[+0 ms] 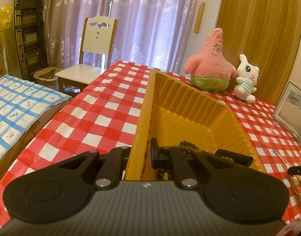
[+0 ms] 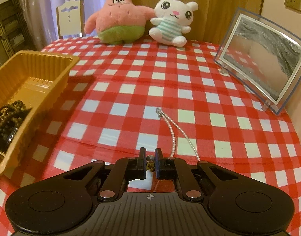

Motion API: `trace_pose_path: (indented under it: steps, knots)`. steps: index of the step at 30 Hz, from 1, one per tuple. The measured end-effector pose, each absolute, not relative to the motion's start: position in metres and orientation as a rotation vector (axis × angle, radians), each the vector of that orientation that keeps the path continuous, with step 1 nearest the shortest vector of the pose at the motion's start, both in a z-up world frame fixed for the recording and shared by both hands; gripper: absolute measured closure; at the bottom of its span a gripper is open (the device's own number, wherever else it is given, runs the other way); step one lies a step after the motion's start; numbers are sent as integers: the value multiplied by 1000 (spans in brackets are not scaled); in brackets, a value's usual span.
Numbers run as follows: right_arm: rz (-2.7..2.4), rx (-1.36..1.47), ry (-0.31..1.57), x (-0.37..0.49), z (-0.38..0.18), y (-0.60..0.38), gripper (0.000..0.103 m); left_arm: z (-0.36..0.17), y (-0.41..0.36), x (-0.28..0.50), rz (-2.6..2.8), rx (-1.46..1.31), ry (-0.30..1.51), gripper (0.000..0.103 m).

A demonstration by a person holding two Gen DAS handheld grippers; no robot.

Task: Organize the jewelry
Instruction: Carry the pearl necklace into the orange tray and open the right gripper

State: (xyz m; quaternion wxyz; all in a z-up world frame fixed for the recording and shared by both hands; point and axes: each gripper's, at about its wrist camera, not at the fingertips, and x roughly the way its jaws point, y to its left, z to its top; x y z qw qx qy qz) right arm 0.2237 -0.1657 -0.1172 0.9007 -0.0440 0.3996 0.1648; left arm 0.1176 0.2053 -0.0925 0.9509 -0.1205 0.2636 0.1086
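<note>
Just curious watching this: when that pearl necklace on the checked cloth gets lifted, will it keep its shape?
Probably not. The pearl necklace lies in loose curves, so it should droop from the right gripper. Its small beads look light. Smooth and round, they might slip through the jaws.

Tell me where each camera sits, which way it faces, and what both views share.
Left wrist: on the left gripper, straddling the ribbed yellow plastic tray's wall, facing the curtains.
Right wrist: on the right gripper, low over the red checked tablecloth, facing the wooden wall; pink pearl necklace ahead.
Shared: tray, pink star plush, white rabbit plush.
</note>
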Motion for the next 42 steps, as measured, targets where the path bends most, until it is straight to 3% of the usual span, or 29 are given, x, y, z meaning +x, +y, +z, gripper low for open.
trace_pose_path:
  steps: [24, 42]
  knots:
    - [688, 53, 718, 215, -51, -70, 95, -93, 205, 118, 220, -244, 536, 95]
    - [758, -25, 805, 239, -87, 2, 95, -92, 205, 119, 217, -246, 538, 95]
